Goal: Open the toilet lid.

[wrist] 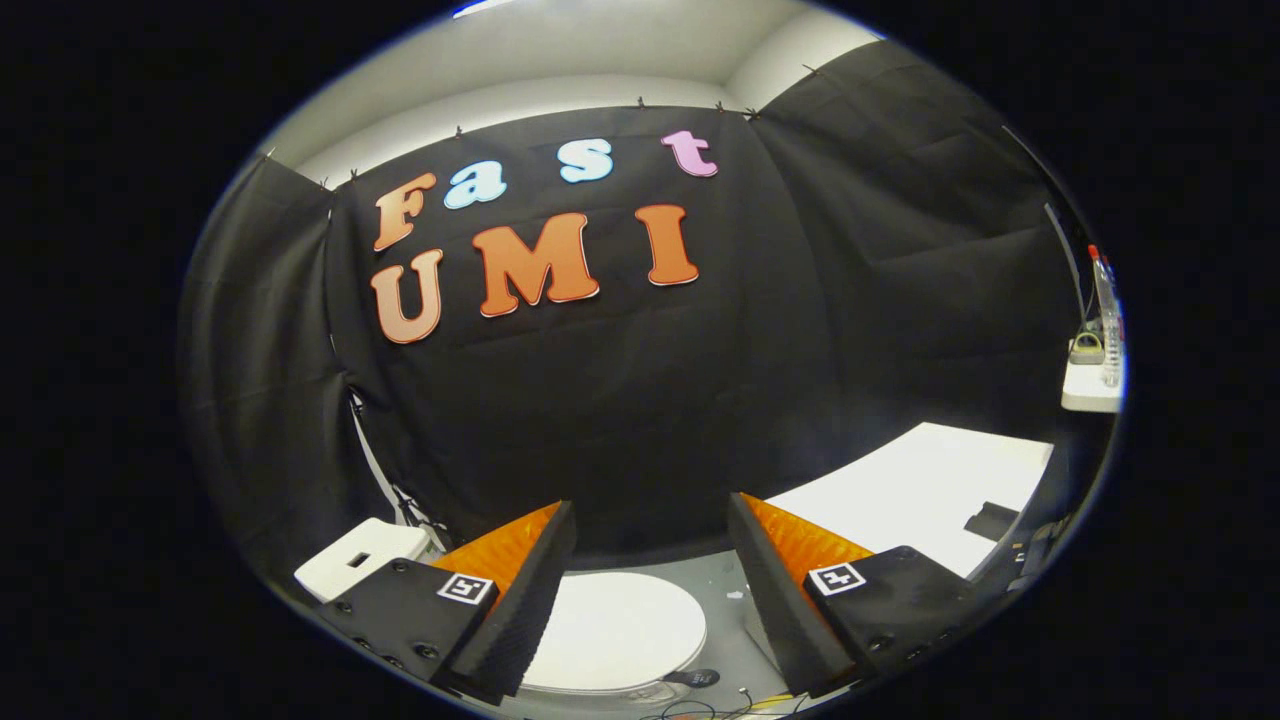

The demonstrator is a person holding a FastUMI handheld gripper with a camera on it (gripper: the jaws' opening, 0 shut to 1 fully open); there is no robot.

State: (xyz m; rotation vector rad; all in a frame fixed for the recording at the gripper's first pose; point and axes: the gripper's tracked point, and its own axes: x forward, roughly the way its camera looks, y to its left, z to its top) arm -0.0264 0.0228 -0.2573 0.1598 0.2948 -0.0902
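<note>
Between the open tool's [650, 560] fingers, the white toilet lid [620, 630] lies flat.

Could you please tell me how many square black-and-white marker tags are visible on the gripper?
2. One marker tag sits on the left finger's mount, the other marker tag on the right finger's mount. The gripper is open, above the closed toilet lid. Others may be hidden.

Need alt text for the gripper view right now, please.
The open gripper hangs above a closed round white toilet lid, which lies between and below its spread fingers, untouched. A flat white tabletop sits beyond the right finger.
</note>
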